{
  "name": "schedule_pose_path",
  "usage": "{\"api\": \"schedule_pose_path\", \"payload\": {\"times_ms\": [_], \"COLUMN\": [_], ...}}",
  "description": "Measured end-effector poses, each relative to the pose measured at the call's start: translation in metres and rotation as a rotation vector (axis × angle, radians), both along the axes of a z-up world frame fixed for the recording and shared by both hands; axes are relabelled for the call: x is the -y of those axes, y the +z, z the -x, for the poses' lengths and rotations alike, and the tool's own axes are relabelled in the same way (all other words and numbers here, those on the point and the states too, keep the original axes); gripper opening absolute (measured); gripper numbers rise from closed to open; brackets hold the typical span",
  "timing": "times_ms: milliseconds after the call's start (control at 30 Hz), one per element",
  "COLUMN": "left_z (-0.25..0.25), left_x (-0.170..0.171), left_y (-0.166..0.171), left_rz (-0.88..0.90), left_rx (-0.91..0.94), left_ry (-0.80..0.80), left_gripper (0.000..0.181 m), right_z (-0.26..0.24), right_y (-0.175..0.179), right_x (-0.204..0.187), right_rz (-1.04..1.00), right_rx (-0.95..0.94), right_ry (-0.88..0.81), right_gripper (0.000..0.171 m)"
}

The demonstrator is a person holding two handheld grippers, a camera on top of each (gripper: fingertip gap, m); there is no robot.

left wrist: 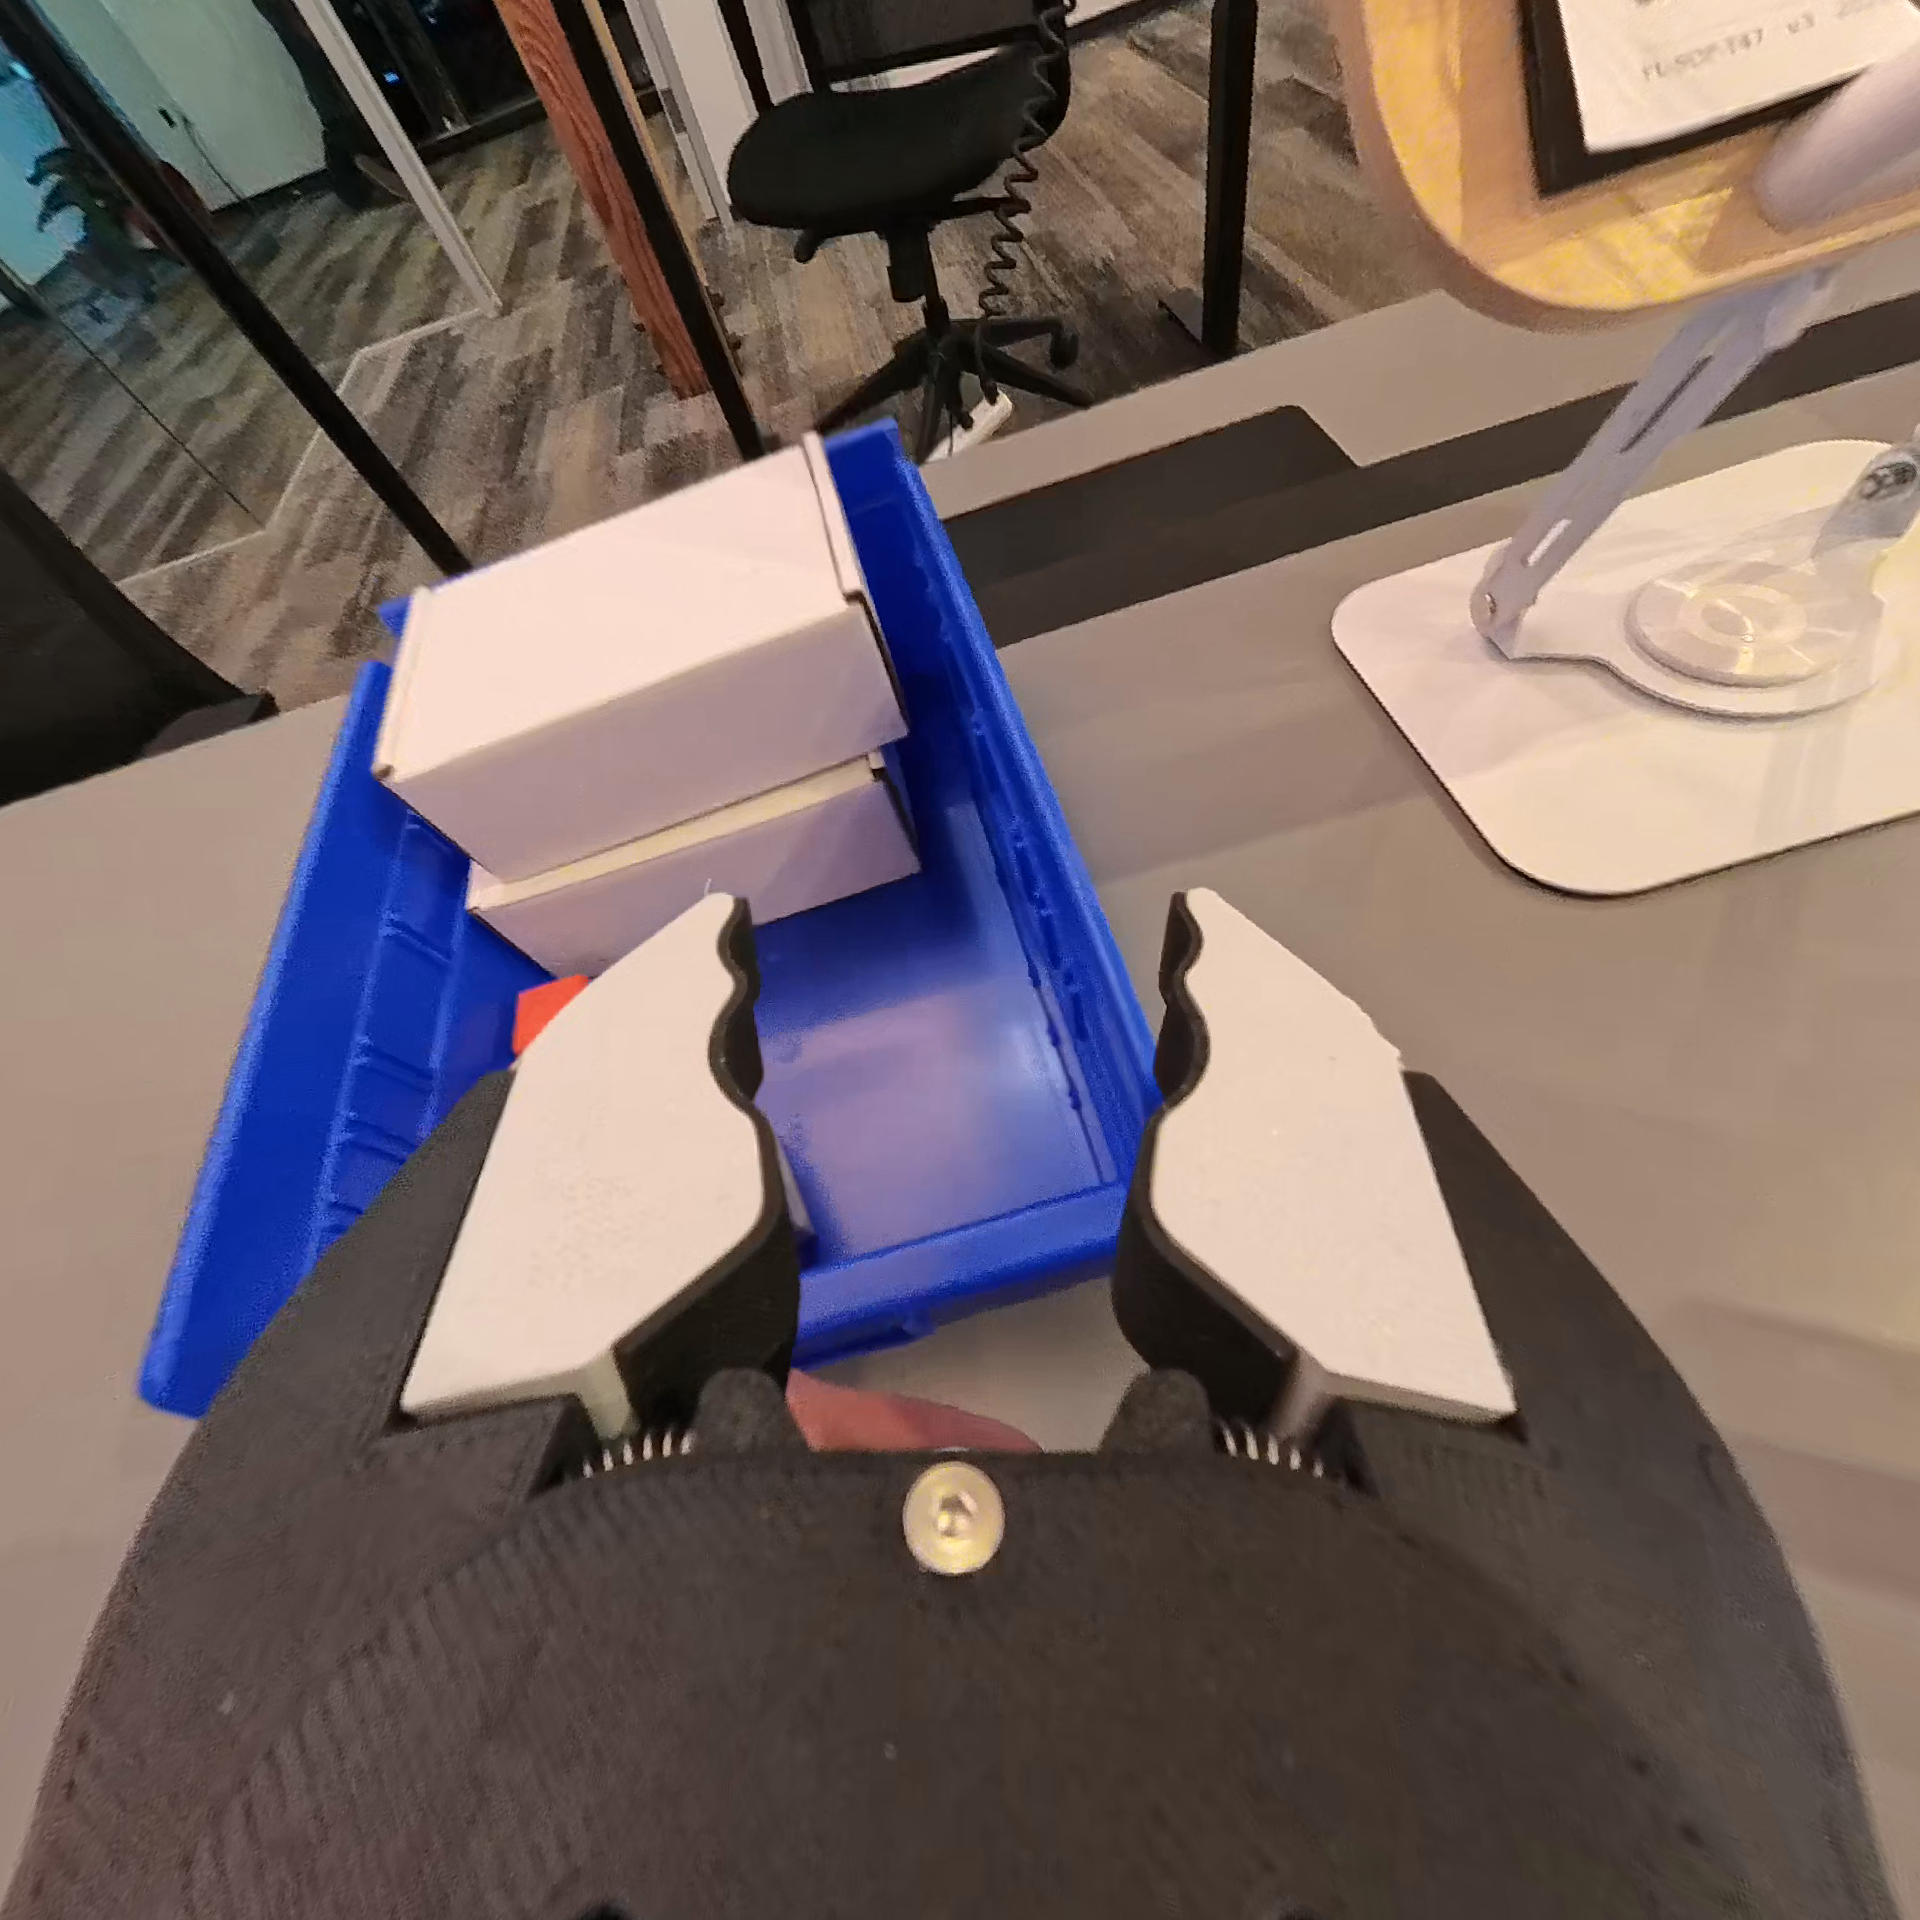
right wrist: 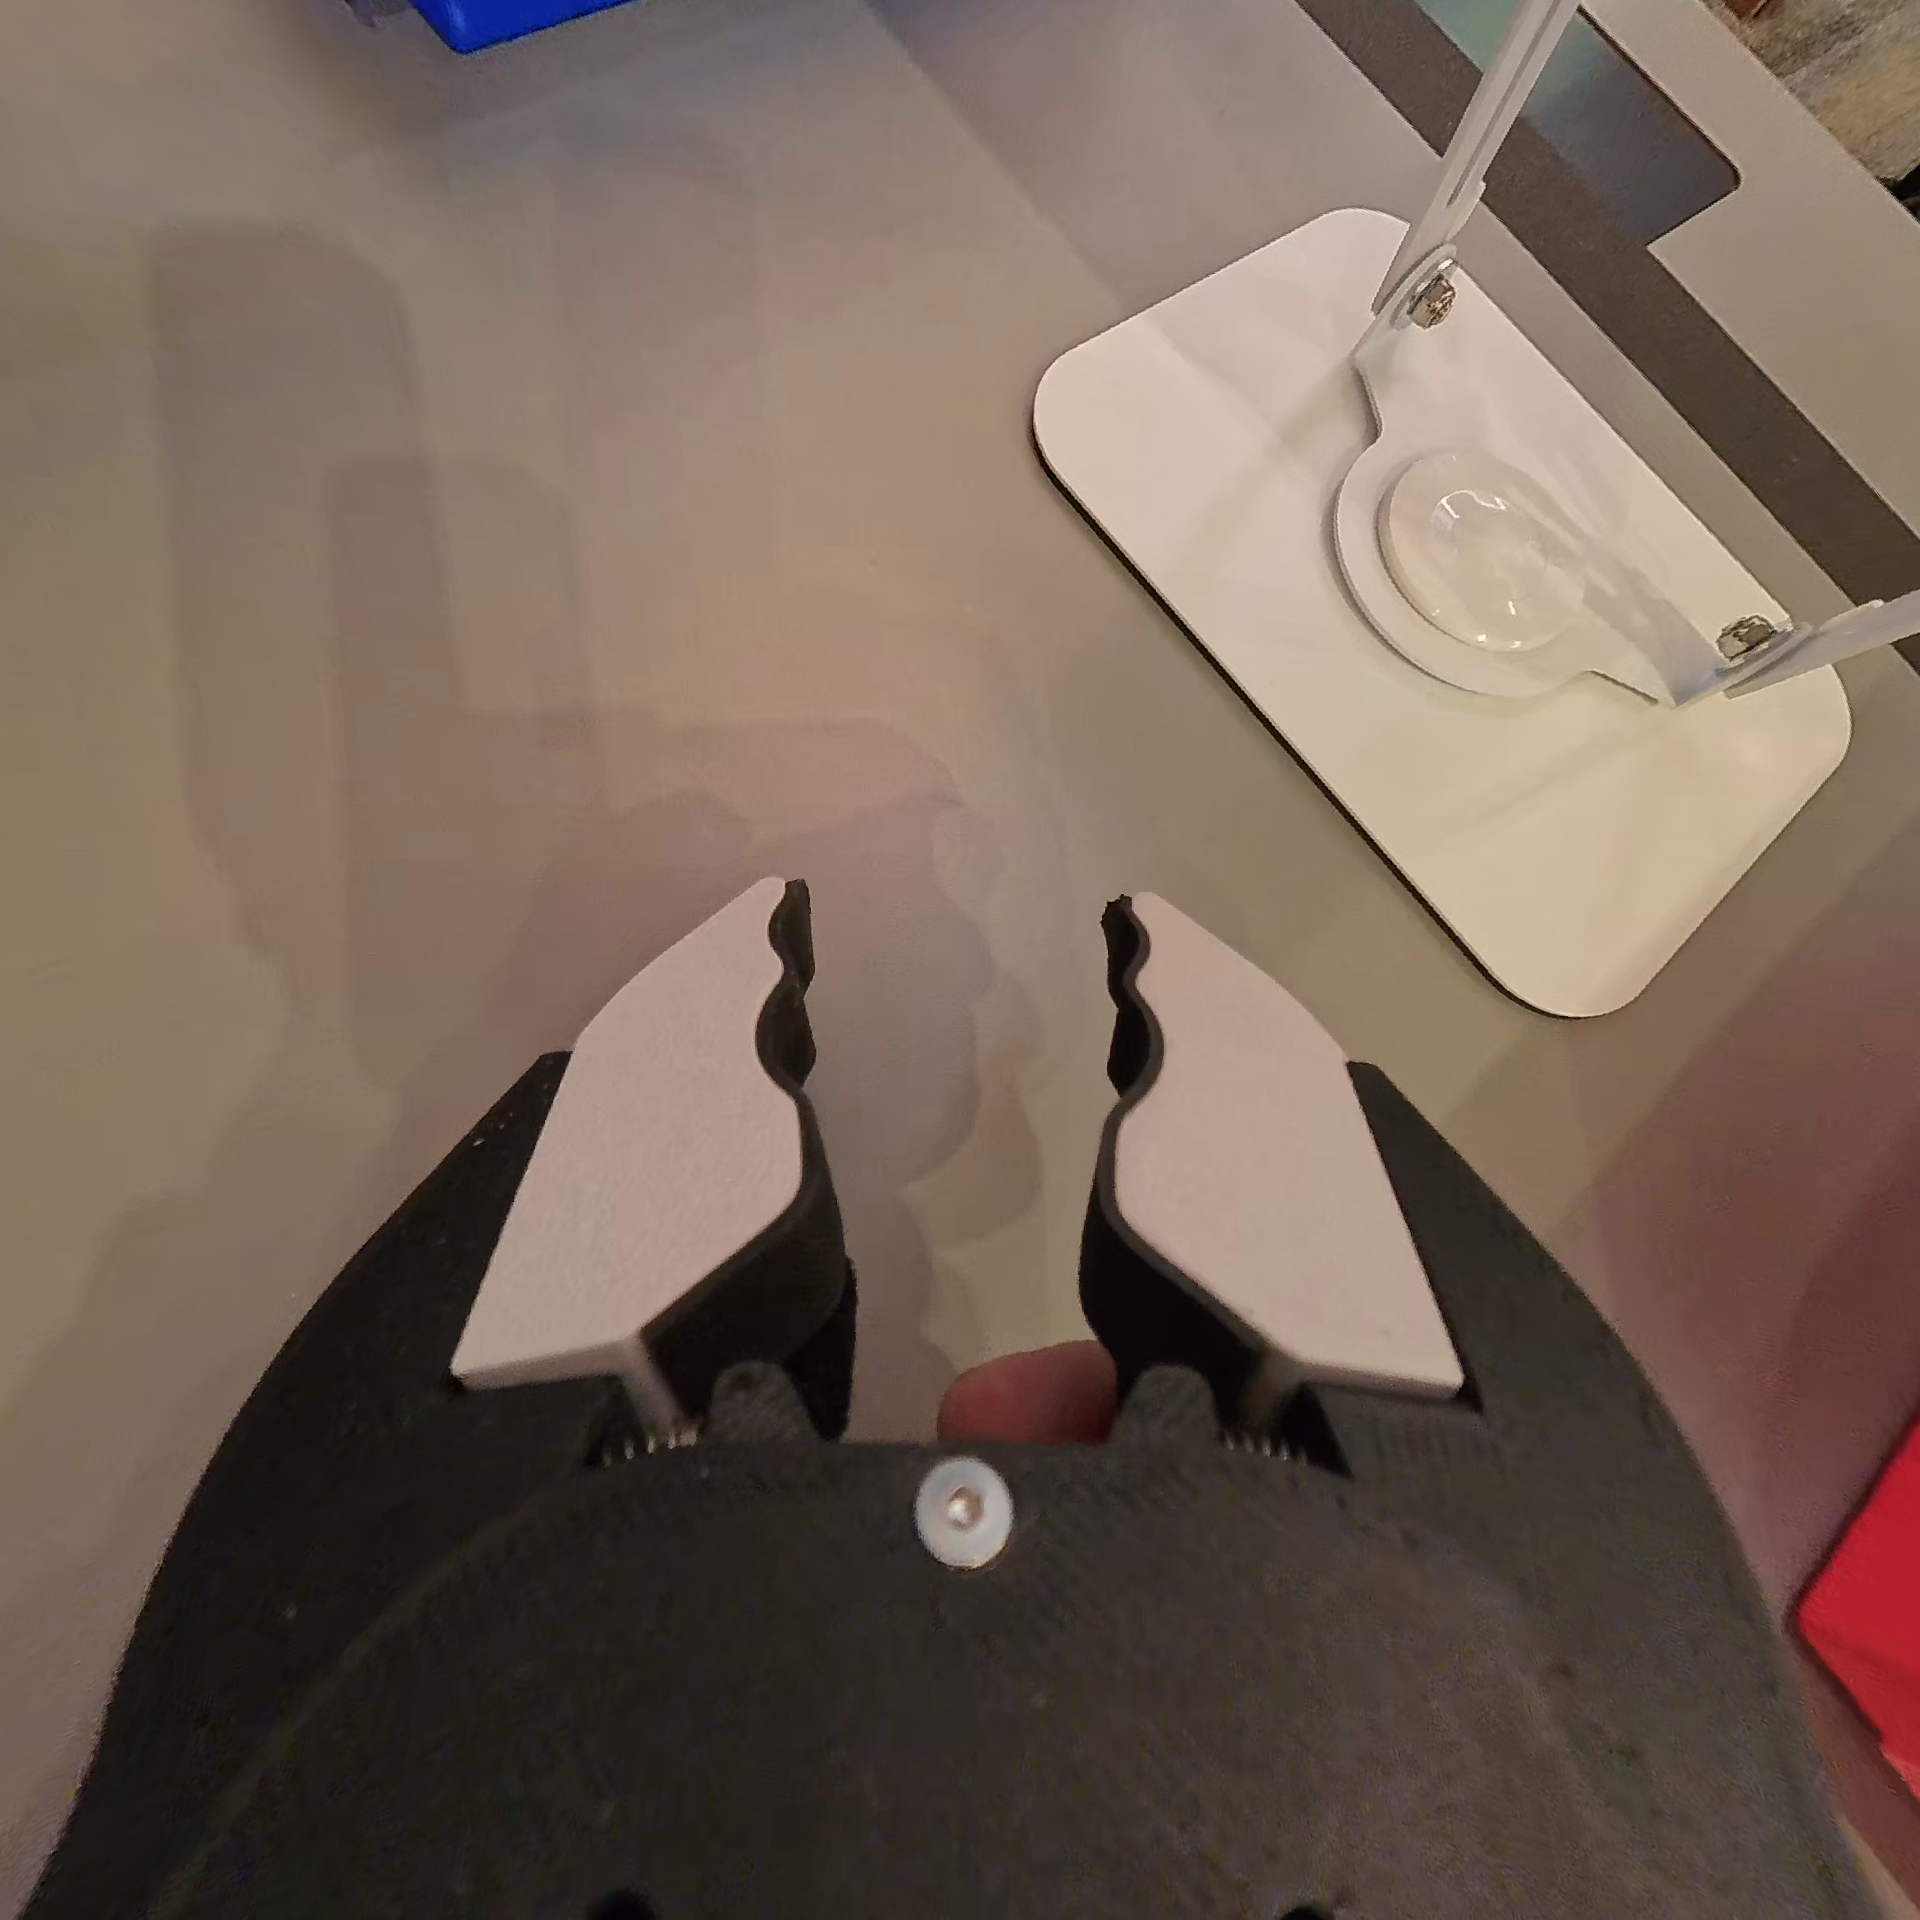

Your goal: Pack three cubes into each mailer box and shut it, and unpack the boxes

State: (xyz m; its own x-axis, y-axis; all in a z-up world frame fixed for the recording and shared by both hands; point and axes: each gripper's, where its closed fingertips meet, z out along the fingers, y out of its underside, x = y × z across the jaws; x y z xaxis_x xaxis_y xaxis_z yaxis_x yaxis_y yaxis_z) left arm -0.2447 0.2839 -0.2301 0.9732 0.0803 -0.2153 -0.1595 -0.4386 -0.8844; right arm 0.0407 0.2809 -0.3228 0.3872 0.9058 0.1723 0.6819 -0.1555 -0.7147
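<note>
In the left wrist view a blue bin (left wrist: 1039,935) sits on the grey table. Two shut white mailer boxes are stacked in its far half: the upper box (left wrist: 634,655) lies askew on the lower box (left wrist: 707,883). A small red-orange cube (left wrist: 545,1013) peeks out by the bin's left wall, partly hidden by my finger. My left gripper (left wrist: 961,914) is open and empty, above the bin's near half. In the right wrist view my right gripper (right wrist: 956,904) is open and empty above bare table (right wrist: 520,520). A red thing (right wrist: 1865,1579) shows at the right edge.
A white stand base (left wrist: 1621,758) with a thin metal arm stands on the table to the right; it also shows in the right wrist view (right wrist: 1455,623). A blue bin corner (right wrist: 488,21) shows at that view's top edge. A black office chair (left wrist: 894,156) stands beyond the table.
</note>
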Motion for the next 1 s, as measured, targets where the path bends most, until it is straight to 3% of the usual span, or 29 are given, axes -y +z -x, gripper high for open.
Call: {"api": "schedule_pose_path", "payload": {"times_ms": [367, 633, 800, 1000], "left_z": [0.045, 0.077, 0.102, 0.094], "left_x": [-0.029, -0.066, -0.086, -0.11], "left_y": [0.046, 0.029, 0.009, -0.006], "left_rz": [-0.002, 0.101, 0.181, 0.231], "left_rx": [-0.076, -0.091, -0.161, -0.152], "left_ry": [0.038, 0.112, 0.13, 0.08], "left_gripper": [0.081, 0.096, 0.096, 0.102], "right_z": [0.0, -0.002, -0.002, -0.002], "right_y": [-0.002, -0.003, -0.003, -0.005], "right_x": [-0.001, -0.003, -0.003, -0.003], "right_rz": [0.011, 0.021, 0.025, 0.041], "right_rx": [0.001, -0.004, -0.011, -0.012], "right_ry": [-0.005, -0.011, -0.011, -0.012], "right_gripper": [0.054, 0.054, 0.054, 0.054]}}
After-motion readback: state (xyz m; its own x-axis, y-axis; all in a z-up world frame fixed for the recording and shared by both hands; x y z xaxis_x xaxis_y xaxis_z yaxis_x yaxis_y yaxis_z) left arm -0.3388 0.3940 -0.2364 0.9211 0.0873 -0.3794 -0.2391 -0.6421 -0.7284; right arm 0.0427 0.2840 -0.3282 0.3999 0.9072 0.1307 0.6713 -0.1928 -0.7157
